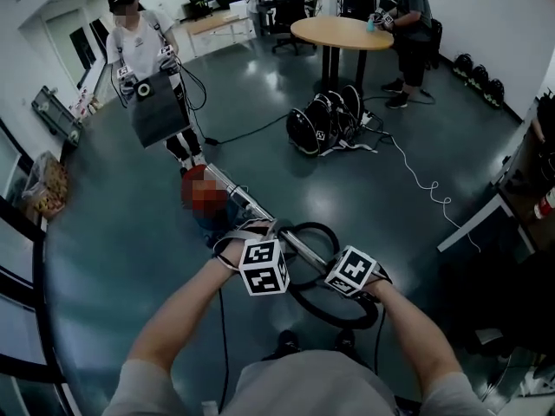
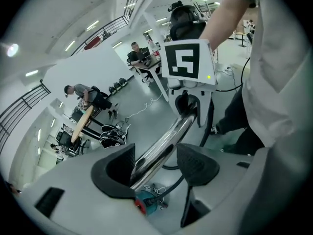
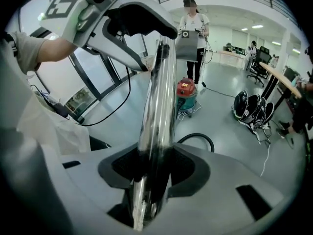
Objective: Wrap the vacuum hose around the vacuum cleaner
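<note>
A chrome vacuum tube (image 1: 251, 204) slants from the red and teal vacuum cleaner (image 3: 187, 93) on the floor up to my two grippers. In the head view a mosaic patch partly hides the cleaner. My right gripper (image 3: 155, 173) is shut on the tube (image 3: 159, 106) near its lower end. Farther up, my left gripper (image 2: 156, 165) is open around the tube (image 2: 164, 148); the tube rests against the left pad and a gap shows at the other pad. The black hose (image 1: 329, 315) loops on the floor under my hands.
A person carrying a dark box (image 1: 156, 107) stands beyond the cleaner. Black helmets (image 1: 325, 124) and a white cable (image 1: 416, 176) lie on the floor near a round table (image 1: 341, 33) where another person stands. A railing (image 1: 26, 258) runs along the left, a white desk (image 1: 473, 224) at right.
</note>
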`<act>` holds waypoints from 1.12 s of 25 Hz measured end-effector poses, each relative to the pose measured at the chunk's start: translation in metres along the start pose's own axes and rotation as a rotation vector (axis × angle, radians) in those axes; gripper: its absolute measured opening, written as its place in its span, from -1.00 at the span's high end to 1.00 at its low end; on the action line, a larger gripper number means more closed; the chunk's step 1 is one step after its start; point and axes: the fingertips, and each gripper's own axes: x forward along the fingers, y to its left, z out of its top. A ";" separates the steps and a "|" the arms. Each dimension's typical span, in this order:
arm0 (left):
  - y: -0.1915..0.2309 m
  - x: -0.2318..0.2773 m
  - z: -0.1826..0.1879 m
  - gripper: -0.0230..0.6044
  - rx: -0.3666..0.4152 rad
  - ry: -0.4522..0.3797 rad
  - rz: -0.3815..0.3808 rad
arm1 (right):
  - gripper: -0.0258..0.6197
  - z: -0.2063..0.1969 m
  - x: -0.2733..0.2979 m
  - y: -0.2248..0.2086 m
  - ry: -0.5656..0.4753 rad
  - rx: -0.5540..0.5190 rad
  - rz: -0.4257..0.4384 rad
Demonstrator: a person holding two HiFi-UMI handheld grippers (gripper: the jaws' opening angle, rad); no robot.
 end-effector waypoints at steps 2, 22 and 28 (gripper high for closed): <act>-0.004 -0.001 -0.013 0.11 0.042 0.023 -0.033 | 0.43 0.010 0.003 0.003 0.027 -0.034 -0.010; -0.024 0.008 -0.119 0.11 0.079 0.254 -0.194 | 0.44 0.062 0.041 0.022 0.188 -0.215 0.039; -0.024 0.024 -0.122 0.14 0.049 0.295 -0.237 | 0.44 0.055 0.036 0.005 0.216 -0.285 0.081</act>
